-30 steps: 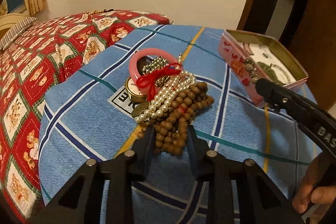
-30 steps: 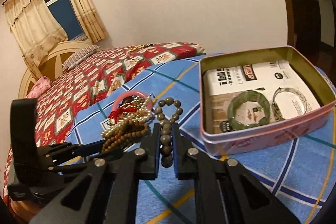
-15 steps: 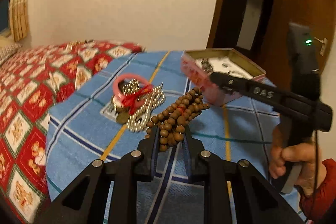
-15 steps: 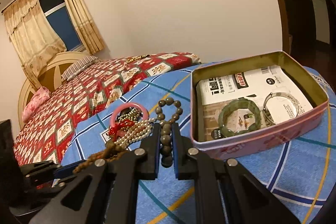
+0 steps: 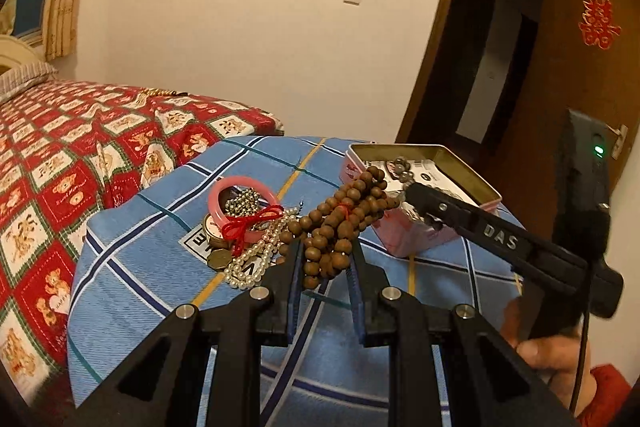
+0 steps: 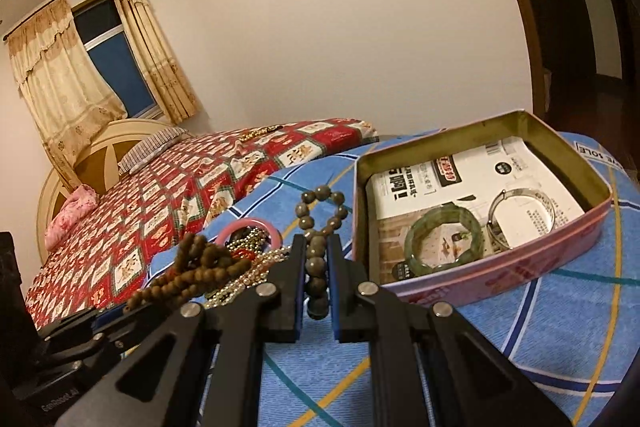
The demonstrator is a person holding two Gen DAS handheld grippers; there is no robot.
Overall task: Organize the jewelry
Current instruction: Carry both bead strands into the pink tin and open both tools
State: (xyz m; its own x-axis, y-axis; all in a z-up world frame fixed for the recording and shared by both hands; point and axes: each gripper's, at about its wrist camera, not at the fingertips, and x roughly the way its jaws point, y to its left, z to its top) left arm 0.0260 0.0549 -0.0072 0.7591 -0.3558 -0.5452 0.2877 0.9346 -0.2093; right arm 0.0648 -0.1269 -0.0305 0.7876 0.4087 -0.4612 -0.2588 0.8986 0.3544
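Blue plaid cloth (image 6: 560, 327), open pink tin (image 6: 520, 263) on it, left gripper (image 5: 322, 259) clamping brown bead strand (image 5: 340, 223) lifted, bunch trailing toward tin, right gripper (image 6: 317, 267) pinching grey-green bead bracelet (image 6: 320, 215), loop pointing away, beside tin.

L tongs (image 5: 322, 259) raised brown bead strand (image 5: 336, 223) off pile, now airborne | R tongs (image 6: 316, 267) carried grey bracelet (image 6: 318, 227) nearer tin (image 6: 500, 267)
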